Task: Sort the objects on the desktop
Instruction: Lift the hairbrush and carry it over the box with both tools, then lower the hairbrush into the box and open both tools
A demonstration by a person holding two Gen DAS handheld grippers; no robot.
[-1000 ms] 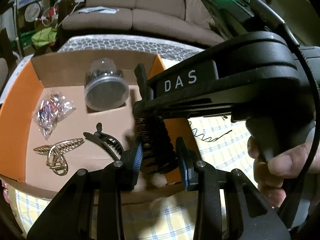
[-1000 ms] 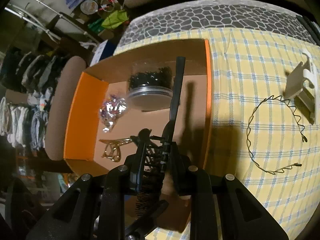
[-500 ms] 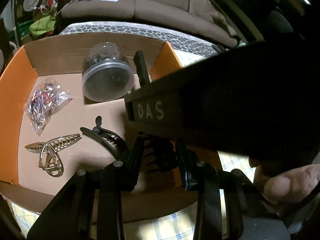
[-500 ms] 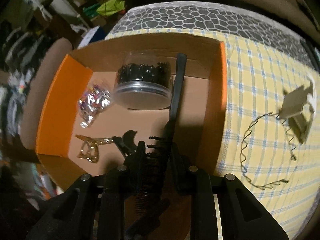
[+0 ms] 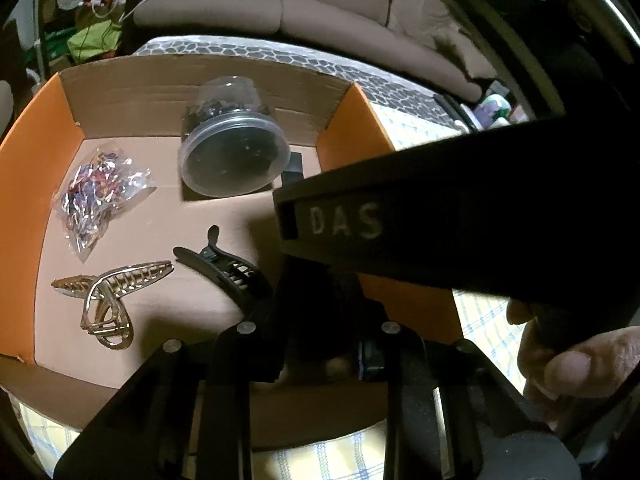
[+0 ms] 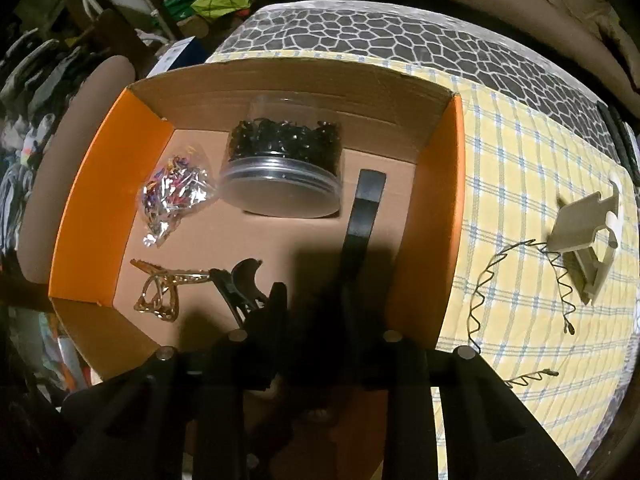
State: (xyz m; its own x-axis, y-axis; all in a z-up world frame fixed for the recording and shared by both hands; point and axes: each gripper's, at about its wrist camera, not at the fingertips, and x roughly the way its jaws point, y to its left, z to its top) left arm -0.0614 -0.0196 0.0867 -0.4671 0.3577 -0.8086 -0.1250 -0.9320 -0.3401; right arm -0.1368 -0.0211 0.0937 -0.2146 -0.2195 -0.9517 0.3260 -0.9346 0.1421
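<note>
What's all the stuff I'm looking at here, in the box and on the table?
Cardboard box: one, orange sides, brown floor, on the table.
Clear tub: one, holding small black bits, at the back of the box.
Plastic bag: one, clear, with colourful small pieces, left of the tub.
Gold hair claw: one, front left of the box floor.
Black hair claw: one, beside the gold one.
Black hairbrush: one, held over the box's right side.
Wavy wire headband: one, dark, on the tablecloth.
Beige stand: one, on the cloth by the headband.
Tablecloth: one, yellow check.
Sofa: one, brown, behind.
Left tool; right tool: both closed on the brush.
</note>
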